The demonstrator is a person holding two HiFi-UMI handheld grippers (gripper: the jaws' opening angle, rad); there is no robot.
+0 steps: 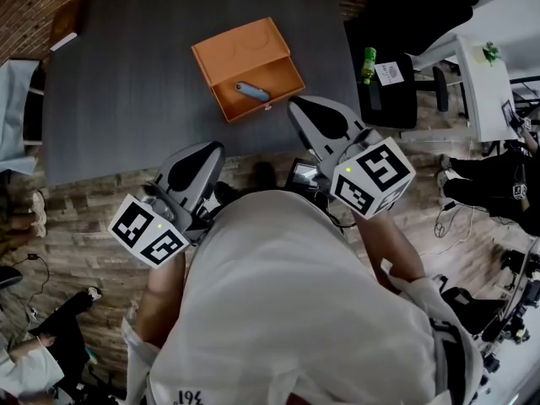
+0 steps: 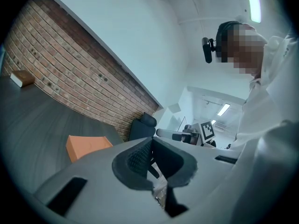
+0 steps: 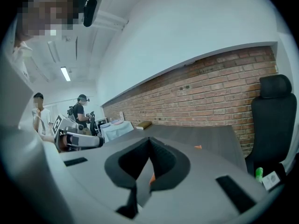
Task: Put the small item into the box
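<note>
**A:** The small item lay inside the orange box, down in the open tray part and close to its front wall.

**B:** And the box sat on the dark table, toward the near right side. Where were the grippers?

**A:** Both were held in near the person's body, at the table's near edge. The left gripper had its jaws pressed together with nothing between them. The right gripper matched it, closed tight and empty.

**B:** There was a sliver of orange under the right jaws, though?

**A:** I'd call that the box showing through the gap from beyond, not something pinched. The pads met each other.

**B:** So why hold them like that?

**A:** My read is that with the item already in the tray there was nothing to carry, so closed jaws and a tucked-in posture made sense. From above, the right gripper's tip looked near the box's front corner, but I couldn't tell whether it touched. The left was well apart from it.

**B:** And the tray standing open?

**A:** That's what let the item go in from above, and it kept the item in plain sight. Judging by how things lay, I'd say the placing was done.
</note>
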